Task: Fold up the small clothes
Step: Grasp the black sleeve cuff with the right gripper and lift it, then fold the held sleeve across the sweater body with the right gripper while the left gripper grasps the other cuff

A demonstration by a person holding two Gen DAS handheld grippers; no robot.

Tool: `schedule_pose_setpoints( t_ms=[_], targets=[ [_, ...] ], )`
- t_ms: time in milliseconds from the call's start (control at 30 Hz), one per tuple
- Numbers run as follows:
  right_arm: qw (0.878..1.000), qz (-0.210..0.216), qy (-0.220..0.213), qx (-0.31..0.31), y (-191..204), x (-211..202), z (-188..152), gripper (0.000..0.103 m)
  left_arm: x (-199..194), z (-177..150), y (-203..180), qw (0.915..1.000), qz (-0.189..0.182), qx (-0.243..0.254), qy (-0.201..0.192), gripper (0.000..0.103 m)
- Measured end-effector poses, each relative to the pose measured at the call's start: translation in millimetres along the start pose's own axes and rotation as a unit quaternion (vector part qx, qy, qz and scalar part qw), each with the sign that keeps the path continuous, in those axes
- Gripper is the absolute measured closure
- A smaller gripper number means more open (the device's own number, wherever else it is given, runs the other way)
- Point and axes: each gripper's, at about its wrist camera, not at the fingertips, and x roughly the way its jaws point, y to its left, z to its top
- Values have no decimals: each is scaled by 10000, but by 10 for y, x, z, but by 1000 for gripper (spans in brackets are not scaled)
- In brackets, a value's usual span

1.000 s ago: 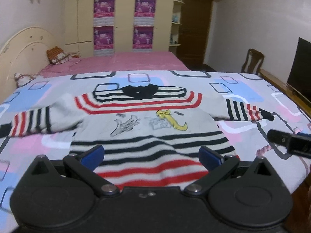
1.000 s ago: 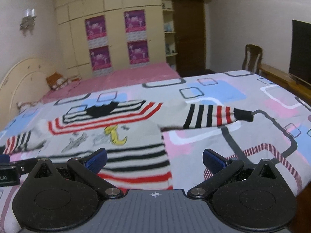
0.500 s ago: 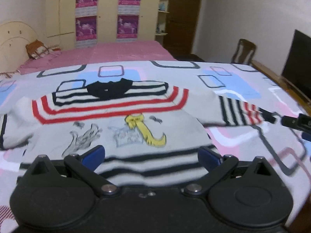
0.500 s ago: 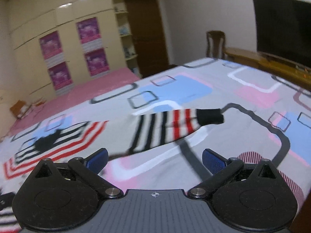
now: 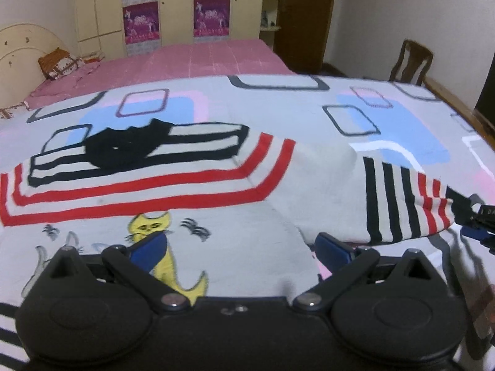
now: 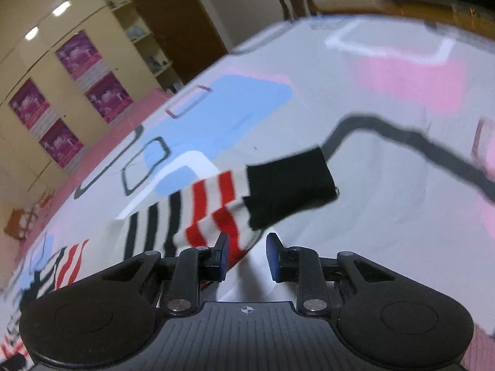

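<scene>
white sweater (image 5: 191, 191), red and black stripes.

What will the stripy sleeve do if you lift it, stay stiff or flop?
Probably flop: the sleeve is soft knit and already sags and wrinkles on the bed. It likely weighs little, and its thin cuff may slip unless pinched firmly.
</scene>
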Motion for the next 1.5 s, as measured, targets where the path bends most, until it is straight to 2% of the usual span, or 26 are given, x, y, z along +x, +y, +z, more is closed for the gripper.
schedule_pose_setpoints(
  t_ms=[133, 267, 300, 333, 433, 533, 667, 833, 1000, 1033, 1100, 1200, 1300, 1367, 1433, 1467, 1500],
  targets=[
    [9985, 230, 35, 506, -202, 104, 16, 76, 87, 42, -93, 9999, 121, 86, 85, 1],
    [9978, 281, -144, 591, -243, 113, 33, 77, 131, 58, -15, 9995, 266, 13, 190, 1],
    [9980, 226, -183, 558, -233, 112, 42, 89, 141, 62, 17, 9993, 304, -15, 221, 1],
    [9987, 120, -187, 461, -214, 122, 57, 94, 149, 67, 55, 9991, 353, -42, 250, 1],
    [9995, 42, -191, 249, -160, 155, 119, 96, 163, 66, 194, 9986, 420, -29, 330, 4],
    [9983, -11, -437, -392, 123, 85, 161, 96, 127, 52, 428, 9980, 507, -142, 354, 7],
    [9885, 465, -680, -1266, 754, -71, 84, 96, 19, -4, 873, 9966, 586, -520, 273, 8],
    [9650, 1332, -514, -2199, 1714, -141, -401, 96, -86, -79, 1423, 9949, 666, -732, 195, 11],
    [9365, 1948, -23, -2915, 2509, -154, -1185, 97, -197, -184, 1926, 9937, 674, -898, 31, 11],
    [9306, 2017, 65, -3054, 2634, -158, -1338, 97, -219, -212, 2015, 9932, 644, -966, 24, 12],
    [9169, 2144, 264, -3356, 2868, -137, -1662, 97, -254, -281, 2220, 9926, 399, -1147, 29, 20],
    [9013, 2250, 678, -3638, 3098, 41, -2075, 97, -271, -355, 2439, 9910, 168, -1328, 49, 22],
    [8959, 2134, 1091, -3741, 3174, 293, -2318, 96, -290, -374, 2532, 9920, 82, -1258, -18, 17],
    [8993, 2076, 974, -3724, 3172, 313, -2354, 96, -270, -358, 2544, 9921, -44, -1251, -46, 11],
    [9018, 2059, 916, -3688, 3145, 256, -2378, 84, -245, -325, 2515, 9922, -180, -1227, -86, 5],
    [9008, 2069, 891, -3713, 3123, 199, -2368, 57, -217, -295, 2478, 9924, -271, -1199, -101, 4],
    [9023, 2081, 772, -3696, 3086, 117, -2340, 37, -184, -264, 2433, 9924, -370, -1174, -96, 4]
  ],
)
